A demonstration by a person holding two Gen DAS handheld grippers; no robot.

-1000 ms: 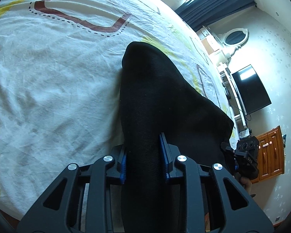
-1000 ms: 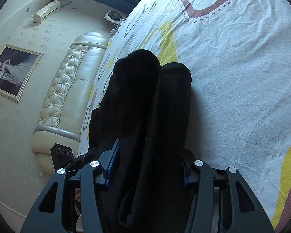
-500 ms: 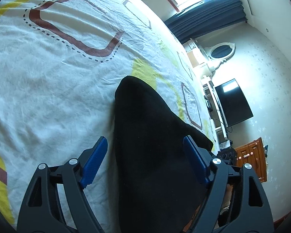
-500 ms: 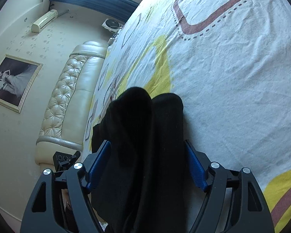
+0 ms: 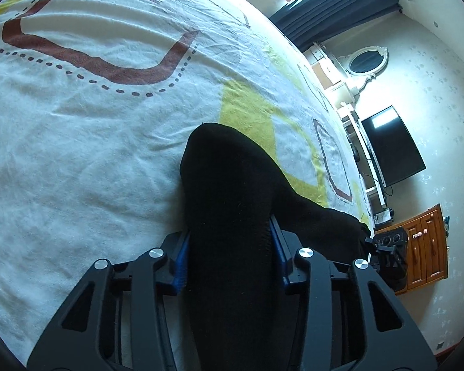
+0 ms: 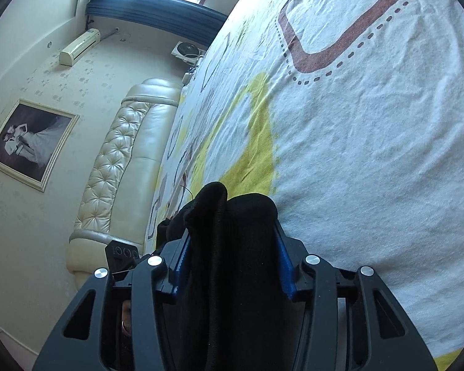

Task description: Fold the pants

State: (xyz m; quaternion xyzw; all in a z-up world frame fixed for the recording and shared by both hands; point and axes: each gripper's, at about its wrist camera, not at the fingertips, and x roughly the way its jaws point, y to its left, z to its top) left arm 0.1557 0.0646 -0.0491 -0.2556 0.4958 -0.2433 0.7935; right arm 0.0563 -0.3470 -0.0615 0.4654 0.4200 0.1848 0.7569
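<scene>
The black pants (image 5: 232,191) lie bunched on the patterned white bedsheet (image 5: 77,130). My left gripper (image 5: 229,247) is shut on a thick fold of them, the blue pads pressed against both sides. In the right wrist view the pants (image 6: 232,235) fill the gap between the fingers, and my right gripper (image 6: 232,247) is shut on that fold too. The right gripper also shows at the far edge of the pants in the left wrist view (image 5: 386,247). The cloth under both grippers is hidden.
The bedsheet (image 6: 371,154) has red and yellow shapes. A padded cream headboard (image 6: 123,167) runs along the left in the right wrist view. A television (image 5: 389,145) and a wooden cabinet (image 5: 427,247) stand past the bed's edge.
One second ago both grippers gripped the pants, half a second ago both stood open around them, and now both have closed on the cloth again, nearer its end.
</scene>
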